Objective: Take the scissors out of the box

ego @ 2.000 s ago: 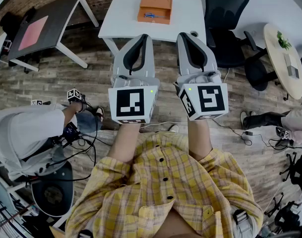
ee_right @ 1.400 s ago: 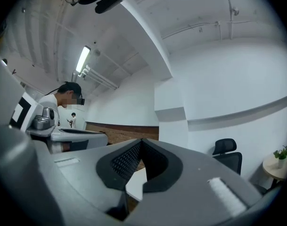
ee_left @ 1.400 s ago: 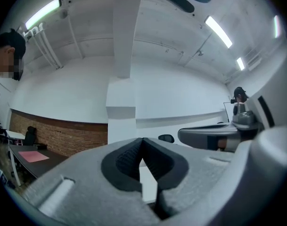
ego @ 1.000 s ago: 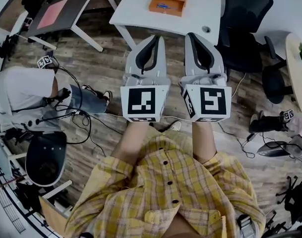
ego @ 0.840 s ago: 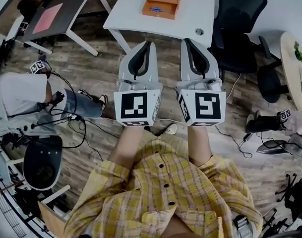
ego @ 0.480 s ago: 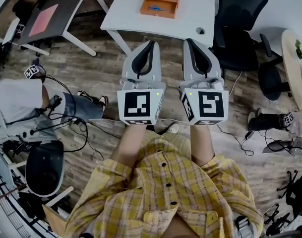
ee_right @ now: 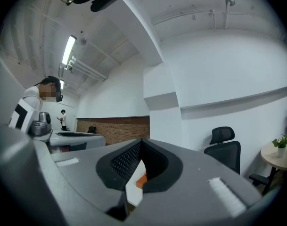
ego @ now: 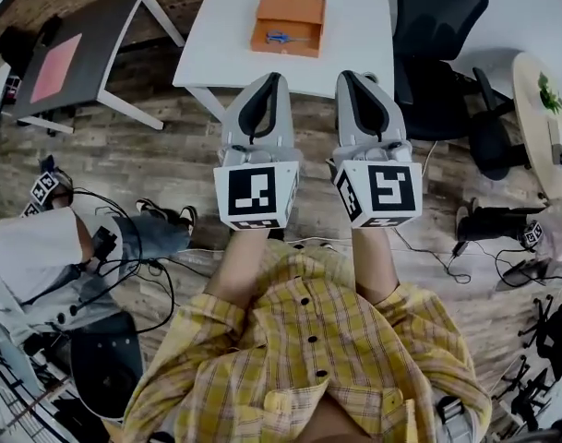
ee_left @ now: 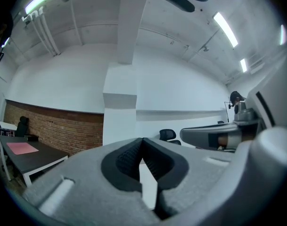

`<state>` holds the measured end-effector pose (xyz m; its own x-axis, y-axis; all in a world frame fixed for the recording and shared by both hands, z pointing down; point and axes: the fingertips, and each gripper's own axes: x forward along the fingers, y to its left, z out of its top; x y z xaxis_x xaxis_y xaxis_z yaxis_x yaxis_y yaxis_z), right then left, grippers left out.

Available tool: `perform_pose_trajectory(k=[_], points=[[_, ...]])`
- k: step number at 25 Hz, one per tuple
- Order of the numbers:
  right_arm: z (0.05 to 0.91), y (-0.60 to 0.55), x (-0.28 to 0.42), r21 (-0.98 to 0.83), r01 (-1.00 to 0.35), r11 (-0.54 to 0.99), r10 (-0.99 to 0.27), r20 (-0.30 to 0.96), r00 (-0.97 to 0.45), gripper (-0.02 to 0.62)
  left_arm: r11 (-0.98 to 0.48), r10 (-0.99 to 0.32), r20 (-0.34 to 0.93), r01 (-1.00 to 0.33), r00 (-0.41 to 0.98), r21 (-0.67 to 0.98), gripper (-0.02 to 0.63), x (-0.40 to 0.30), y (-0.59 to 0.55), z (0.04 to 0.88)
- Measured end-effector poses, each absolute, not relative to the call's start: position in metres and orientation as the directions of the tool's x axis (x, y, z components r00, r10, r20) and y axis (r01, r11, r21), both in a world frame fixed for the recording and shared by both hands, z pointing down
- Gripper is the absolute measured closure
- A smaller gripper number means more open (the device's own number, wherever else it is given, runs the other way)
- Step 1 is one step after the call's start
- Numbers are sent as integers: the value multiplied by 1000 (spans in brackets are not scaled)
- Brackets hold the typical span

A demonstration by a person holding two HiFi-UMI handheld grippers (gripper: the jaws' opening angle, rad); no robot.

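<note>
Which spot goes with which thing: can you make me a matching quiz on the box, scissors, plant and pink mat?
Things:
1 box
2 scissors
3 plant
4 pink mat

Places:
a on the dark table
b in the box
c on the round table
d on the white table

Pairs: 1-d, 2-b, 3-c, 4-a

Two grippers: left gripper (ego: 270, 78), right gripper (ego: 348, 75). Two marker cubes: left cube (ego: 256, 195), right cube (ego: 380, 192). One orange box (ego: 292, 9). One pair of scissors (ego: 281, 37). Three tabletops: white tabletop (ego: 216, 46), dark tabletop (ego: 101, 30), round tabletop (ego: 530, 129). One pink mat (ego: 54, 67). One potted plant (ego: 546, 90).
</note>
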<state>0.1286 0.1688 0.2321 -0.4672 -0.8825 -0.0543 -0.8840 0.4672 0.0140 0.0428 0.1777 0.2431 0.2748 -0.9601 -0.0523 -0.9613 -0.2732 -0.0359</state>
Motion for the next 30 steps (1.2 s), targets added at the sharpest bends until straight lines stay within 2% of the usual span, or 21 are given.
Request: perform_pose_trajectory(k=[21,30], points=[[258,25,12,-1,-938,347,-937,24,-347,592,-382,-924,0,-924,382,-11,606,-79,27,270],[259,-5,13,7,-942,337,-941,21,-336,592,-399,-917,-34,-917,398,23,606,-75,0,270]])
